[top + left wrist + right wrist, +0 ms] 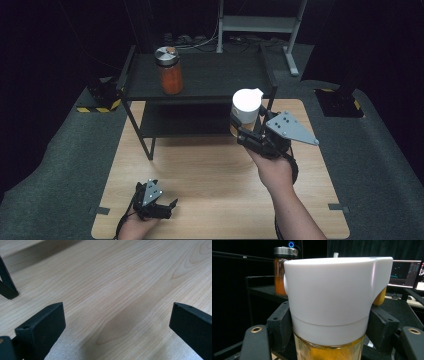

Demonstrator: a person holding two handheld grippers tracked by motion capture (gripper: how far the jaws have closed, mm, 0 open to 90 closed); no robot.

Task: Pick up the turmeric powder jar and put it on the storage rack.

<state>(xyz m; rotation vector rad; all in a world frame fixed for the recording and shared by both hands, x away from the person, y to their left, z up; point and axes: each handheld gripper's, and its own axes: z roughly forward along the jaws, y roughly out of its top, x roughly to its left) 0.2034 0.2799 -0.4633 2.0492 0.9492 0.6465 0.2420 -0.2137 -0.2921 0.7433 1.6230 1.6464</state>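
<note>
My right gripper (pixel 246 131) is shut on a clear jar with a white lid (pixel 246 106) and holds it in the air just in front of the black shelf (pixel 200 75). In the right gripper view the white-lidded jar (pixel 332 302) sits upright between both black pads (pixel 279 325), with yellow-orange contents in its glass below. A second jar with orange contents and a metal lid (pixel 169 70) stands on the shelf's top at the left; the orange jar (pixel 282 270) is behind and to the left of the held one. My left gripper (pixel 167 207) rests open low over the wooden tabletop (pixel 120 290), its jaws wide apart.
The black two-tier shelf stands at the back of the wooden table (pixel 210 175); one of its legs (pixel 7 287) is close by in the left gripper view. Grey matting (pixel 380 165) surrounds the table. Monitors (pixel 404 273) glow at the right.
</note>
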